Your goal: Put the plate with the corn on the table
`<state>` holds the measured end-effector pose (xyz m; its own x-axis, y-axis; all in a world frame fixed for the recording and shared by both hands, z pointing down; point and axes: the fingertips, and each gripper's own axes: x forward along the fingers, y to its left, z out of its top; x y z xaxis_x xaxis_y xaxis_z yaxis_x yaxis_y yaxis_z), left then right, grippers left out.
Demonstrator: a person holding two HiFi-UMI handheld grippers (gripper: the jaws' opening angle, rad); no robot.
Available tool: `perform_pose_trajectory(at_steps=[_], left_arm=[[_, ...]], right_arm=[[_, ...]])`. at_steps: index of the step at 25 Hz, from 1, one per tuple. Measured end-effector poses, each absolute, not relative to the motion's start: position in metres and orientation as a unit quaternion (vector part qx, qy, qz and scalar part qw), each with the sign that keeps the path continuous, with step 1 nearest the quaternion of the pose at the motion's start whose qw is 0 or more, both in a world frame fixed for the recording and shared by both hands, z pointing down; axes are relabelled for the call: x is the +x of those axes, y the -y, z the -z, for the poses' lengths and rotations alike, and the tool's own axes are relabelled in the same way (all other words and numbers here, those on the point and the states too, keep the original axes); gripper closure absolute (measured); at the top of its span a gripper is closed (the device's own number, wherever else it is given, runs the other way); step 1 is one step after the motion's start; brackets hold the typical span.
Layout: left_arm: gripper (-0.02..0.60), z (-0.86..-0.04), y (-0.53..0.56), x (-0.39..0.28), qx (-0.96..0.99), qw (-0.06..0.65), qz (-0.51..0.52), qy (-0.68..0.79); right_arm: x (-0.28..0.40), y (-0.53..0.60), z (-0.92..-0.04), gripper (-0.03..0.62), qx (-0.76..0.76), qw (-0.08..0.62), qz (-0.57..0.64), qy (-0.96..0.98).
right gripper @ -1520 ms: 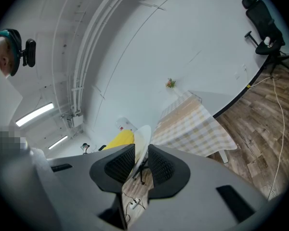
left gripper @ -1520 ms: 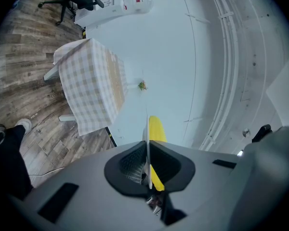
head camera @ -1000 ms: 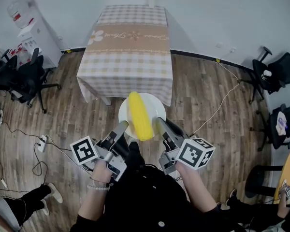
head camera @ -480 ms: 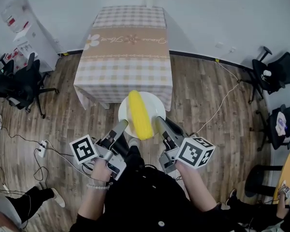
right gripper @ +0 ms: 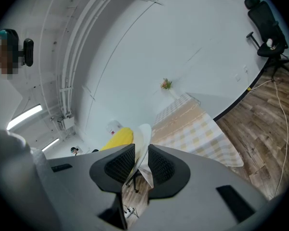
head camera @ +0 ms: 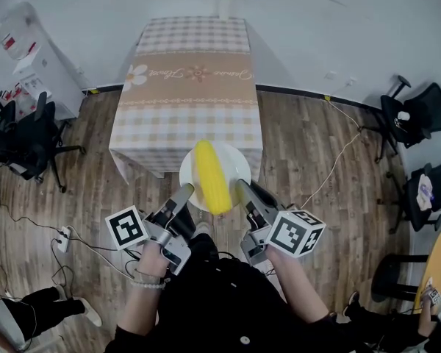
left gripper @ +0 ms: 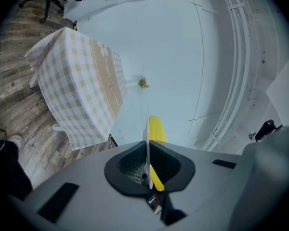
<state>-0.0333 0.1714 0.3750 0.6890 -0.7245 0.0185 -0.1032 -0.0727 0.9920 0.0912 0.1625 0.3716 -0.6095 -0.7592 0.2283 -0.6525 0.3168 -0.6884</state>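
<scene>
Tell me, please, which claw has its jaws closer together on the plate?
The left claw: its jaws nearly meet on the plate's rim; the right claw's stand wider.

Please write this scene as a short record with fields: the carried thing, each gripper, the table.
carried: plate with corn lying on it, held in the air
left gripper: fingers closed on the plate's left rim
right gripper: fingers closed on the plate's right rim
table: ahead, checked cloth, plate not yet on it
</scene>
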Motion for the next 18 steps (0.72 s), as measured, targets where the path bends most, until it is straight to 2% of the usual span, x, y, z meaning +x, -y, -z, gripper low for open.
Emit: perform_pose_trajectory(at_steps=[5, 18], left_arm=[[0.555, -0.376, -0.136, -0.058, 0.691, 0.611, 0.249, 0.295], [0.555, -0.376, -0.065, -0.067, 0.700, 0.612, 0.234, 0.283]], right_arm=[[0.067, -0.129, -0.372, 0.480, -0.444, 0.068, 0.386, -0.806], [0.058, -0.063, -0.374, 0.480, -0.461, 0.075, 0.385, -0.796]])
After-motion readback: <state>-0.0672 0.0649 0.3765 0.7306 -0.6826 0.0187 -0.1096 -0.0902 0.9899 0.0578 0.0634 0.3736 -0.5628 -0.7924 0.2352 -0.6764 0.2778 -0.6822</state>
